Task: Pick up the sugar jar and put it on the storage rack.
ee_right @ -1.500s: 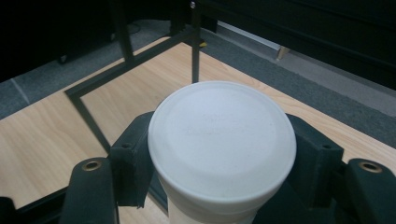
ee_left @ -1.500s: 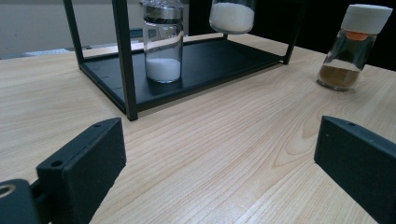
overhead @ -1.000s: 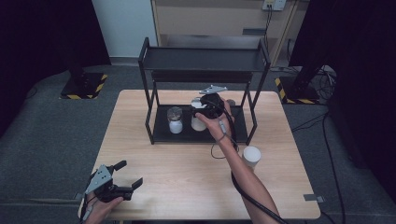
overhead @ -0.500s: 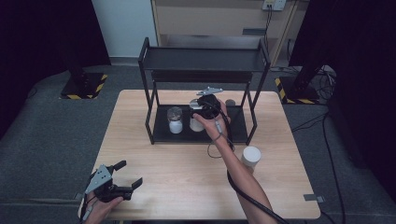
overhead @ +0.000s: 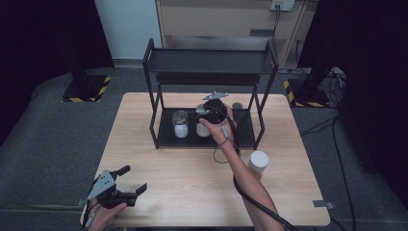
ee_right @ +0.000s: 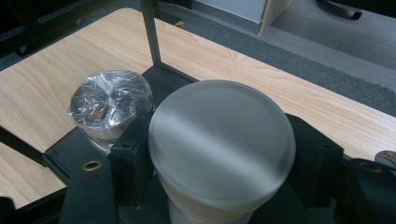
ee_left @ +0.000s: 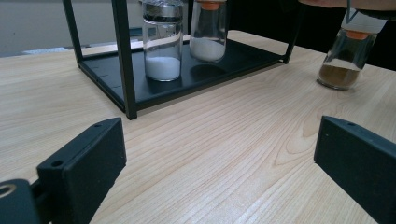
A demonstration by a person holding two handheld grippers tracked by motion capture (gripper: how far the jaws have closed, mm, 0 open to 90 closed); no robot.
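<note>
Rack (overhead: 159, 122) shelf — jar (ee_right: 219, 149) inside right gripper (ee_right: 224, 163).

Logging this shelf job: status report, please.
Right gripper shut on white-capped jar over rack's bottom tray. Left gripper open, idle at table edge. Foil-capped jar close beside.

Between the matt black plastic jaws of the right gripper (ee_right: 224, 186) sits a frosted, smooth jar lid (ee_right: 222, 144). Beside it, a crinkly glossy foil-capped glass jar (ee_right: 109, 102) stands on the matt black metal rack (ee_right: 154, 37) over pale, smooth-grained wooden table (ee_right: 60, 60).
</note>
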